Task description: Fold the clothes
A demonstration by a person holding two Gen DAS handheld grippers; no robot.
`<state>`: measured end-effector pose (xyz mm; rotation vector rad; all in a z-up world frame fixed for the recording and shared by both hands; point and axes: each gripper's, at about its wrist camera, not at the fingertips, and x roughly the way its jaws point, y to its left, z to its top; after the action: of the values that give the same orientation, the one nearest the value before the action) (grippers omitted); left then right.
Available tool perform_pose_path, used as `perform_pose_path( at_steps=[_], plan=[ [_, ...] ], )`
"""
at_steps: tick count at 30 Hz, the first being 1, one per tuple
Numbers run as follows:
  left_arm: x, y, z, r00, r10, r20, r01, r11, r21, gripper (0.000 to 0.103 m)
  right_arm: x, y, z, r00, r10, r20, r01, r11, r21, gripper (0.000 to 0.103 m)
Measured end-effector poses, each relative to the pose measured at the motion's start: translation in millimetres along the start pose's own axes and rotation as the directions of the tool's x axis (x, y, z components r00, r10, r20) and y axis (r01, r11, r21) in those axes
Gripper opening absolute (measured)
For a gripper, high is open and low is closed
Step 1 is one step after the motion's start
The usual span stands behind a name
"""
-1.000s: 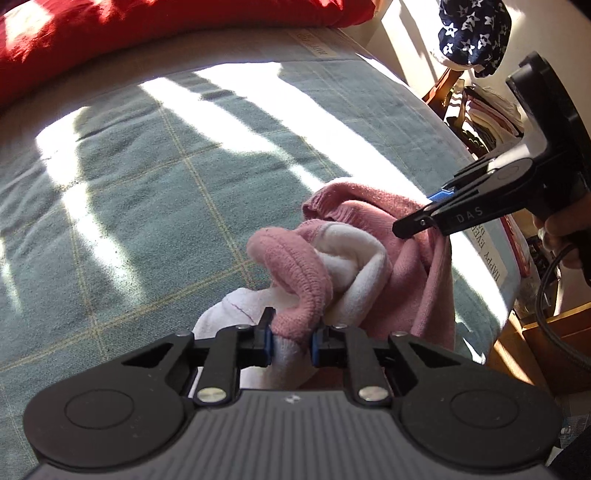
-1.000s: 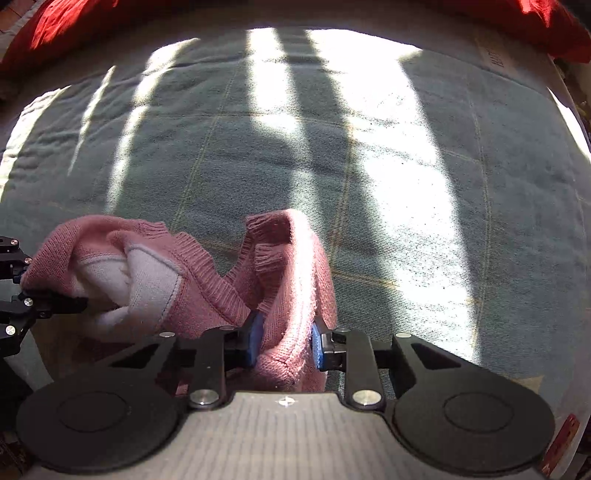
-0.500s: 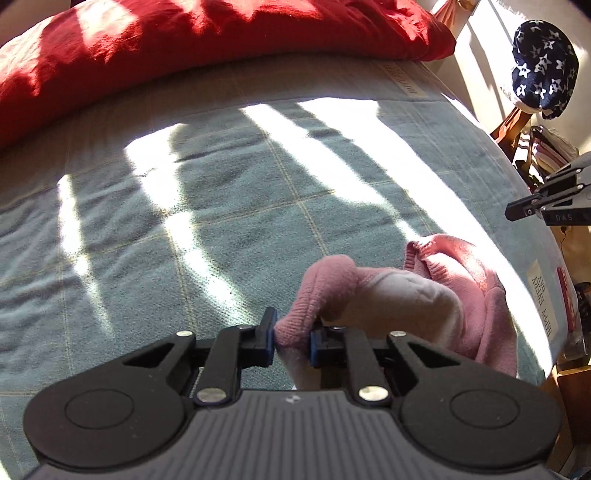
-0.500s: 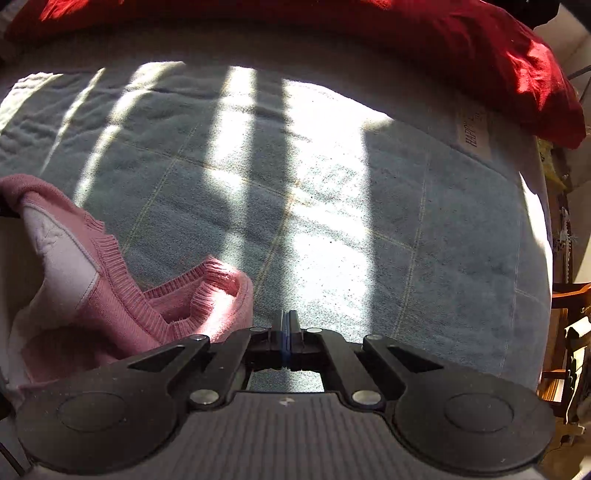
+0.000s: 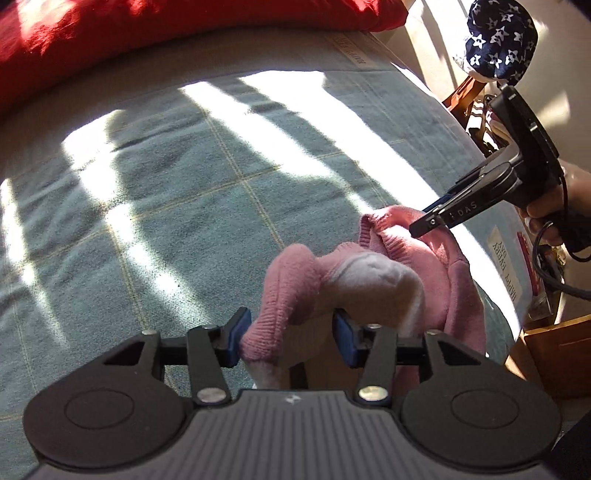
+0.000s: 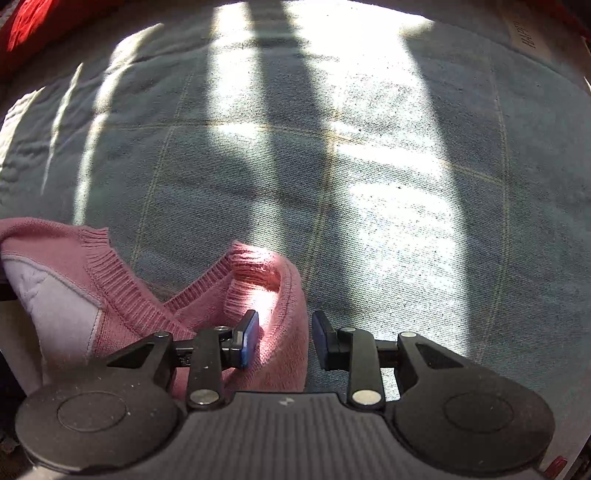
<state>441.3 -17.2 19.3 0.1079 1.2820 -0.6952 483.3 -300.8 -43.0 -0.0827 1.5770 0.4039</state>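
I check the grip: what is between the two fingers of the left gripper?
In the left wrist view, a fold of the pink sweater lies between the opening jaws of the left gripper.

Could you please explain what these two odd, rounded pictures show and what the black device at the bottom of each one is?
Each picture comes from a wide-angle camera mounted on a hand-held gripper, looking along its two fingers. No robot is involved: a person holds one in each hand. The left gripper has a bunched fold of the pink knitted garment with a pale lining between its opening jaws. The right gripper, seen from the side in the left view with the hand holding it, is also opening, with the garment's ribbed edge between its jaws, ungripped. Everything lies on a grey-green checked blanket, with a red pillow behind.
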Motion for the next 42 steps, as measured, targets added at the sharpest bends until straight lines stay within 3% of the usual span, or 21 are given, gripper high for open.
perform_pose_path(
  at_steps=[3,4,5,6,9,13,18,21,25,32,38,39,41,42],
  plan=[
    [11.2,-2.4,9.1,1.0,-0.025,-0.015,0.026,0.999,0.039,0.05,11.0,-3.0,-3.5,0.999,0.041,-0.035,-0.04,0.999,0.025,0.035],
    [13.8,-3.7,10.9,0.999,-0.034,-0.016,0.035,0.998,0.048,0.035,13.3,-2.9,-4.8,0.998,0.049,-0.043,-0.048,0.999,0.022,0.034],
    [13.4,-5.1,11.5,1.0,-0.029,-0.011,0.03,0.998,0.056,0.019,15.3,-2.0,-7.0,0.997,0.052,-0.051,-0.052,0.999,0.011,0.025],
    [12.2,-6.6,11.9,1.0,-0.021,-0.005,0.022,0.998,0.064,0.017,15.7,-0.1,-9.8,0.997,0.052,-0.06,-0.052,0.999,-0.011,0.018],
    [4.2,-6.5,12.7,1.0,0.01,0.014,-0.011,0.998,0.058,0.013,4.9,5.9,-19.5,0.999,0.017,-0.039,-0.02,0.997,-0.081,0.015],
    [-15.6,3.4,18.7,0.995,0.08,0.056,-0.081,0.996,0.023,0.008,-29.0,6.9,-21.1,0.998,-0.021,0.053,0.027,0.993,-0.113,0.013],
    [-40.8,26.4,37.8,0.979,0.168,0.119,-0.168,0.986,-0.012,0.007,-77.0,3.1,-4.1,0.979,-0.084,0.185,0.113,0.982,-0.154,0.013],
    [-45.2,39.1,51.5,0.966,0.213,0.145,-0.211,0.977,-0.031,0.007,-90.1,-2.7,18.8,0.957,-0.143,0.252,0.189,0.967,-0.17,0.01],
    [-35.6,61.4,73.3,0.952,0.265,0.152,-0.26,0.964,-0.053,0.007,-93.9,-16.9,54.1,0.939,-0.171,0.297,0.225,0.962,-0.157,0.01],
    [18.9,98.5,102.4,0.952,0.29,0.094,-0.282,0.955,-0.095,0.007,-54.8,-21.8,116.7,0.901,-0.254,0.351,0.329,0.928,-0.173,0.01],
    [55.7,120.1,99.2,0.956,0.288,0.053,-0.275,0.946,-0.173,0.009,-14.7,-24.6,144.7,0.898,-0.269,0.349,0.331,0.934,-0.132,0.011],
    [57.0,122.9,95.7,0.961,0.272,0.054,-0.257,0.946,-0.196,0.011,-11.3,-25.0,144.2,0.902,-0.255,0.347,0.314,0.941,-0.125,0.013],
    [57.8,127.9,87.8,0.97,0.234,0.062,-0.212,0.946,-0.246,0.028,-9.8,-24.3,138.5,0.906,-0.242,0.348,0.295,0.949,-0.109,0.021],
    [54.8,126.0,83.0,0.972,0.226,0.069,-0.203,0.946,-0.251,0.029,-11.8,-23.4,133.4,0.905,-0.24,0.352,0.292,0.951,-0.1,0.024]
  ],
)
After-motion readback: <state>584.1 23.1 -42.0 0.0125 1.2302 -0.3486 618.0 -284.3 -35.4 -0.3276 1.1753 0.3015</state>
